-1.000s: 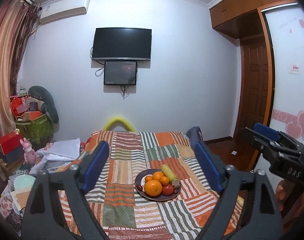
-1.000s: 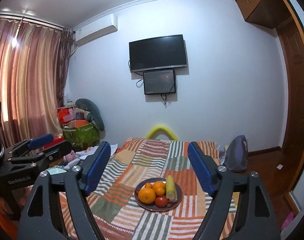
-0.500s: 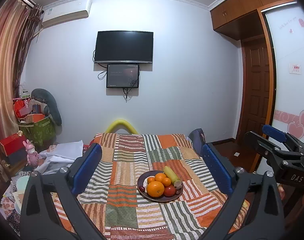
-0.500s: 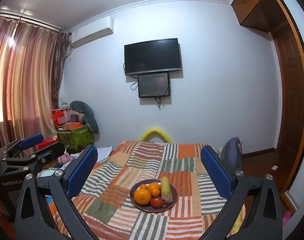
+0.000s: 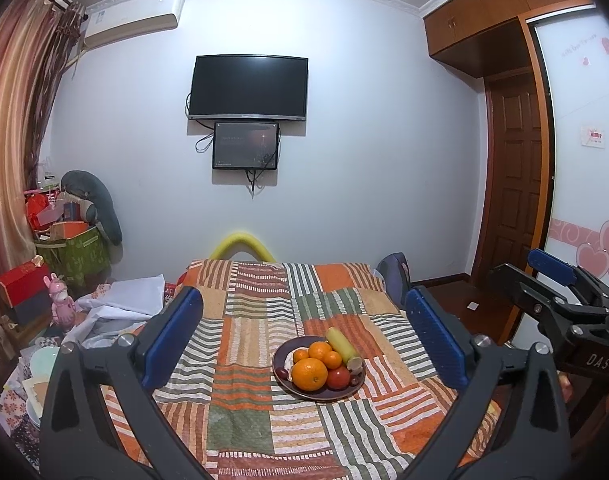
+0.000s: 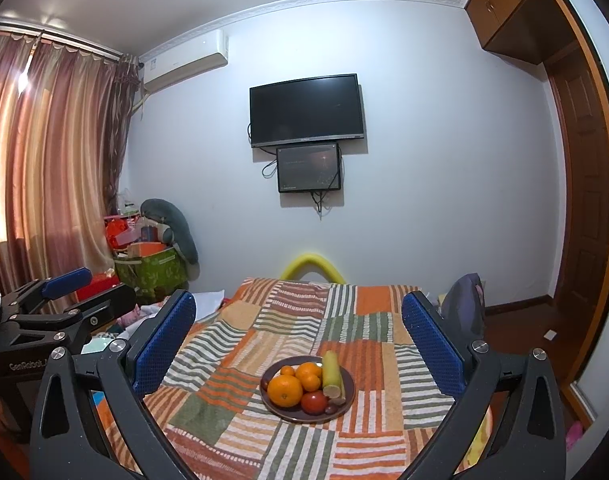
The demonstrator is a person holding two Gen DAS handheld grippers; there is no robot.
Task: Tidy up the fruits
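Nearest in the left wrist view: left gripper (image 5: 302, 332), jaws spread wide, grasping nothing, blue pads (image 5: 172, 336) framing the plate. Same in the right wrist view: right gripper (image 6: 298, 336) released, wide apart, nothing between its pads (image 6: 162, 342).

Between the fingers, on the patchwork blanket (image 5: 256, 392) covering the table, toward the near right corner: dark plate (image 5: 282, 380) piled with fruit. Big orange (image 5: 309, 374) at the front, small oranges (image 5: 320, 351) behind it, tomato (image 5: 338, 377) to its right, yellow-green cucumber (image 5: 342, 345) lying along the right side, dark grapes (image 5: 355, 380) at the front rim. Same plate (image 6: 344, 384) in the right wrist view, with big orange (image 6: 285, 390), tomato (image 6: 314, 401) and cucumber (image 6: 331, 372).

Only in the left wrist view: the right gripper (image 5: 552, 280) at the right edge, a pink toy (image 5: 60, 300) and white cloth (image 5: 124, 300) beyond the left edge of the table, heart-patterned wardrobe door (image 5: 584, 140). Only in the right wrist view: the left gripper (image 6: 68, 292) at the left edge, the full sweep of curtain (image 6: 44, 160).

Farther off in both: yellow foam arch (image 5: 242, 242) past the far edge, television (image 5: 246, 86) with small screen (image 5: 245, 145) below it, air conditioner (image 5: 132, 20) up high.

Against the frame a second back: jaws of both grippers opened wider, pads now well clear of the plate; plate and fruit unmoved.
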